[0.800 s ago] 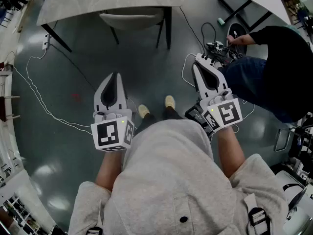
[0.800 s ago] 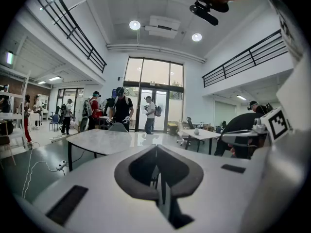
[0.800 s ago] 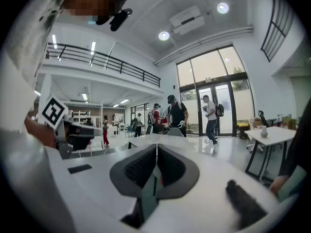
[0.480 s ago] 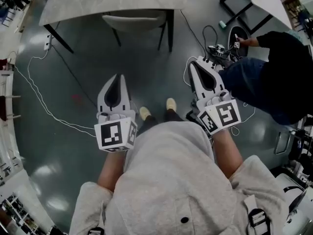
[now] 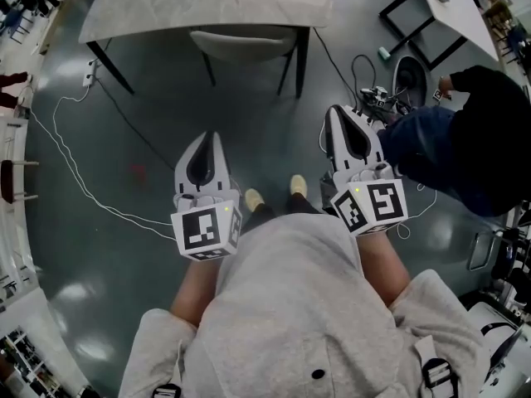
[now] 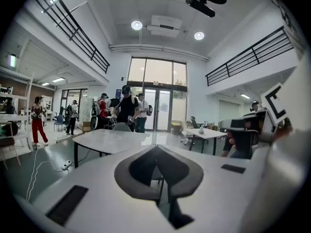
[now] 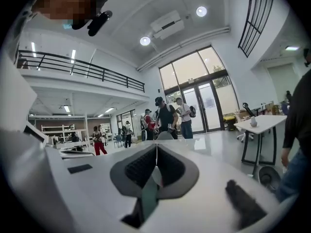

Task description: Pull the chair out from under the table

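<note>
Chair was tucked under tabletop at twelve o'clock. Left hand-held gripper and right hand-held gripper were clenched, empty. Floor cable at nine o'clock risked tripping the approach.

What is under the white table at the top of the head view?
A pale chair is tucked under the table. Its near curved edge and two dark legs show below the table edge. The rest of the chair is covered by the tabletop.
</note>
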`<state>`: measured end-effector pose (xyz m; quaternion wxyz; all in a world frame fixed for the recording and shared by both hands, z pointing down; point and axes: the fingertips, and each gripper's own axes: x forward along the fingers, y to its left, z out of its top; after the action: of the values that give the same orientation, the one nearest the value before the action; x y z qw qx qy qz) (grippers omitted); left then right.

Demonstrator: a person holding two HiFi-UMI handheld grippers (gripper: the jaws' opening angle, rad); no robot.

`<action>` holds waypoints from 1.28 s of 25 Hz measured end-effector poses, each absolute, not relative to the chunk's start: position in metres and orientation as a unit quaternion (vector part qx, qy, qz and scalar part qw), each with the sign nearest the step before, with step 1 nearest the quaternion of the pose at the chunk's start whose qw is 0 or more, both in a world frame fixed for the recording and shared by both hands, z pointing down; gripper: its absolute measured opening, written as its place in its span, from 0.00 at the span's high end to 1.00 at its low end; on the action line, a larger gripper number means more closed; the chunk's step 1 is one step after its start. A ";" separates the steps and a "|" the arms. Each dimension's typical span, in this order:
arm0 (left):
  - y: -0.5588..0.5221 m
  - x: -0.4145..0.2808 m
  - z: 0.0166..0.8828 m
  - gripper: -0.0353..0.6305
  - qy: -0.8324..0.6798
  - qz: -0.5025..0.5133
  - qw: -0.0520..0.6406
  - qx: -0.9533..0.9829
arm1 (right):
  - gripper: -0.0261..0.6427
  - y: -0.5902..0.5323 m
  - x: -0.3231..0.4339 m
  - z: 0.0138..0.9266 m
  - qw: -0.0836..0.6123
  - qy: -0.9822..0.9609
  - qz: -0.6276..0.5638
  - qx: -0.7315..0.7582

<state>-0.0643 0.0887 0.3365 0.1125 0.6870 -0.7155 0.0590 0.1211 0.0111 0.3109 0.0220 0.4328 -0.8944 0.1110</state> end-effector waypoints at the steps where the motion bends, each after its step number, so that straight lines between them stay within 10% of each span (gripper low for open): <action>1: 0.091 -0.068 0.337 0.92 -0.715 0.059 0.113 0.687 | 0.92 0.014 0.115 0.311 0.028 -0.894 0.103 0.436; 32: 0.123 -0.133 0.342 0.92 -0.716 0.032 0.113 0.689 | 0.92 0.039 0.040 0.307 0.047 -0.911 0.058 0.407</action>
<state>-0.1333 0.1234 0.3422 0.1126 0.6887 -0.7155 0.0320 0.0402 0.0391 0.3072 0.0466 0.4066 -0.9106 0.0580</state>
